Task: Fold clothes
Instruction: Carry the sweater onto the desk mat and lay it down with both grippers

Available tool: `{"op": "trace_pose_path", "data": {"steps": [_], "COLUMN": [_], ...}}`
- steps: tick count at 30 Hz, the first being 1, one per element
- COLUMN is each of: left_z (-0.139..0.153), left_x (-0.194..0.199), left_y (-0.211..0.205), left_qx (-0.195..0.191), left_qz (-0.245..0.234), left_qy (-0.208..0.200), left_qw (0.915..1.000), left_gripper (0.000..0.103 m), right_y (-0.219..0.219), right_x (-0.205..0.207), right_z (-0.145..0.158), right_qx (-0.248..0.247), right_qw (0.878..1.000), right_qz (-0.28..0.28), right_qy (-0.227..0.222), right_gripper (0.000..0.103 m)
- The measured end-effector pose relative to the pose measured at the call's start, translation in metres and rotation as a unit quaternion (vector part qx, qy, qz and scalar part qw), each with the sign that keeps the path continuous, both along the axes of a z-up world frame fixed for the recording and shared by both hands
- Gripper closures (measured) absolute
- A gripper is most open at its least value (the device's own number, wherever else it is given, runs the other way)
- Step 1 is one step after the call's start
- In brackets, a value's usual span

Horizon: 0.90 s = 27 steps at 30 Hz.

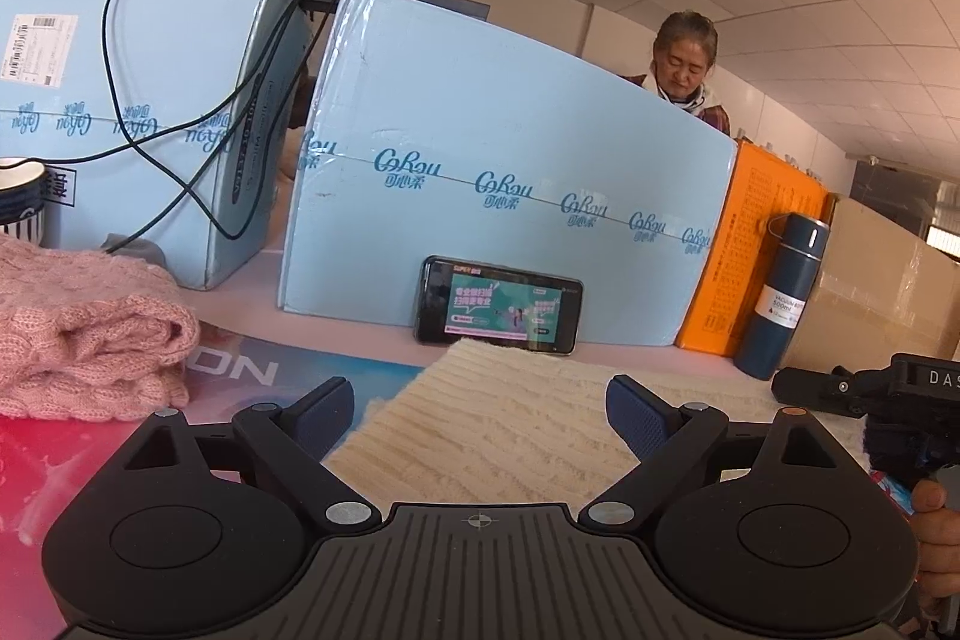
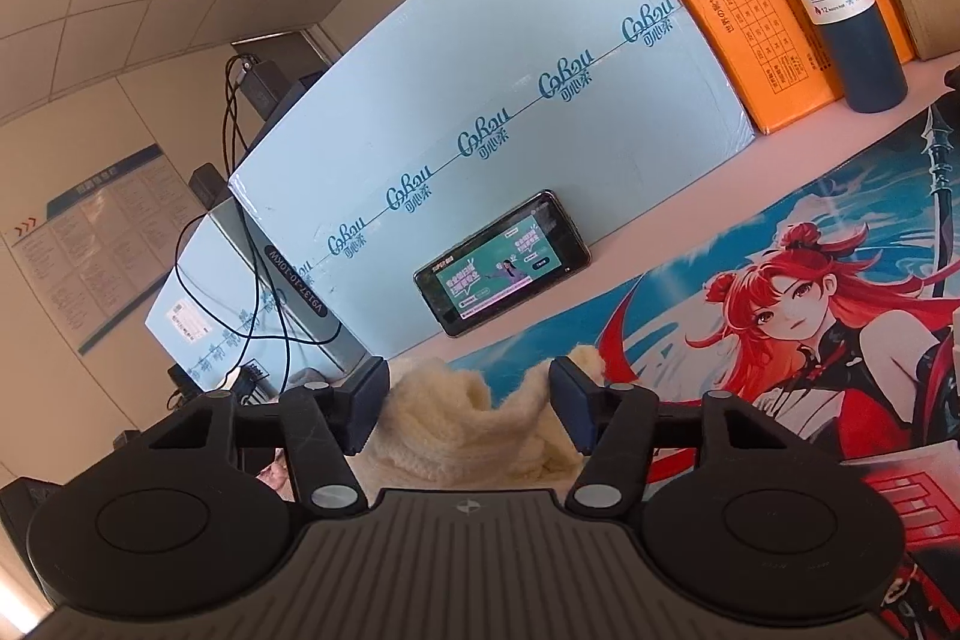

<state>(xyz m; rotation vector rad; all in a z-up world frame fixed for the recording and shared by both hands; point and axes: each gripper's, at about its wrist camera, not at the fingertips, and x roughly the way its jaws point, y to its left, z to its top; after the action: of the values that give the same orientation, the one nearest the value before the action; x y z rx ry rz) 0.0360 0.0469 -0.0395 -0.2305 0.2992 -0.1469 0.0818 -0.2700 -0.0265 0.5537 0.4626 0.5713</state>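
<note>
A cream knit garment (image 1: 510, 418) lies on the printed desk mat in front of my left gripper (image 1: 480, 415), which is open with its fingers spread above the cloth's near part. In the right wrist view the same cream knit (image 2: 468, 430) is bunched between the fingers of my right gripper (image 2: 468, 406), which is open; I cannot tell whether the pads touch the cloth. The right gripper's black body (image 1: 864, 388) shows at the right edge of the left wrist view. A folded pink knit garment (image 1: 84, 334) lies at the left.
Light blue cartons (image 1: 498, 196) and an orange box (image 1: 756, 250) stand along the back. A phone (image 1: 501, 307) leans on the carton; a dark blue vacuum bottle (image 1: 780, 298) stands at right. A bowl (image 1: 21, 202) and cables are at left. A person stands behind the cartons.
</note>
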Motion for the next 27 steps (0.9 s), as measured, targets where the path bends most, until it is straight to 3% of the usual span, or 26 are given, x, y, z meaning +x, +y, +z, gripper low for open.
{"op": "trace_pose_path", "data": {"steps": [4, 9, 14, 21, 27], "left_z": [-0.001, 0.0, 0.001, 0.002, 0.008], "left_x": [0.0, -0.002, -0.005, -0.011, -0.032], "left_y": [0.003, 0.009, 0.018, 0.038, 0.062], "left_qx": [-0.007, -0.029, -0.067, -0.134, -0.123], "left_qz": [0.002, 0.0, -0.001, 0.001, 0.08], "left_qy": [0.001, -0.008, -0.02, -0.034, -0.06], "left_qw": [1.0, 0.9995, 0.9975, 0.9903, 0.9873], "left_gripper": [0.01, 0.01, 0.01, 0.008, 0.007], "right_y": [0.006, 0.013, 0.029, 0.049, 0.064], "right_x": [-0.004, -0.015, -0.036, -0.059, -0.078], "right_z": [0.001, 0.006, 0.012, 0.014, 0.012], "right_qx": [0.003, 0.015, 0.005, -0.009, -0.038], "right_qw": [0.999, 0.995, 0.979, 0.944, 0.904], "right_qz": [0.029, 0.083, 0.167, 0.292, 0.391], "right_qy": [-0.017, -0.057, -0.115, -0.153, -0.169], "right_gripper": [0.071, 0.074, 0.075, 0.075, 0.076]}}
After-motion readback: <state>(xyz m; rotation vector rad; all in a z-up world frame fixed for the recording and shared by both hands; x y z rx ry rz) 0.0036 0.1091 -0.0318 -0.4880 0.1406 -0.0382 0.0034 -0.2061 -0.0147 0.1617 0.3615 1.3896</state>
